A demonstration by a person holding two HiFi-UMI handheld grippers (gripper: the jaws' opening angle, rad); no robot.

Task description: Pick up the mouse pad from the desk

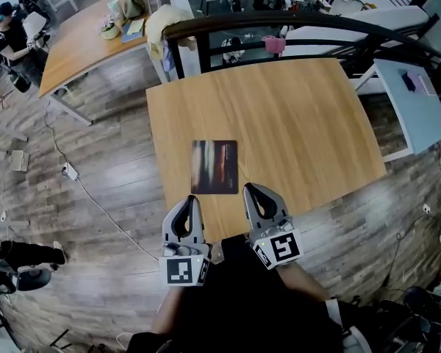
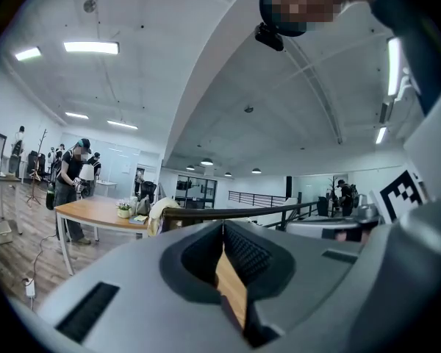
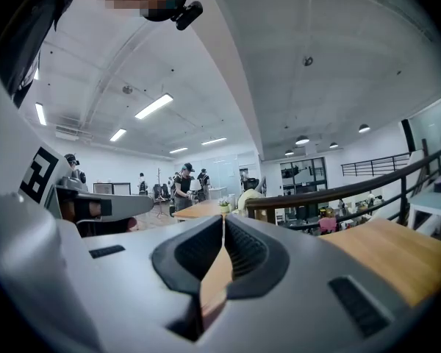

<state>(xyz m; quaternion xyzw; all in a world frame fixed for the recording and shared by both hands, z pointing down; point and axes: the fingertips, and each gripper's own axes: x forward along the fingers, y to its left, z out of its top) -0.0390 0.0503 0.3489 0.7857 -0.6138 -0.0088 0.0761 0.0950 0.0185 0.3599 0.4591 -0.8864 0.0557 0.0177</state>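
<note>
Mouse pad (image 1: 214,167) flat on wooden desk (image 1: 294,116) near its six o'clock edge in head view, left gripper (image 1: 195,199) at pad's seven o'clock, right gripper (image 1: 248,189) at five o'clock, left gripper view, jaws clenched, empty, right gripper view, jaws likewise clenched on nothing

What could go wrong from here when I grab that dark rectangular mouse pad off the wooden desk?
Both the left gripper and the right gripper are shut, so unless they open first they would probably shove the dark rectangular mouse pad instead of pinching it. The pad lies flat on the light wooden desk with no lifted edge visible, so the jaws may scrape the wood or slide it away.
</note>
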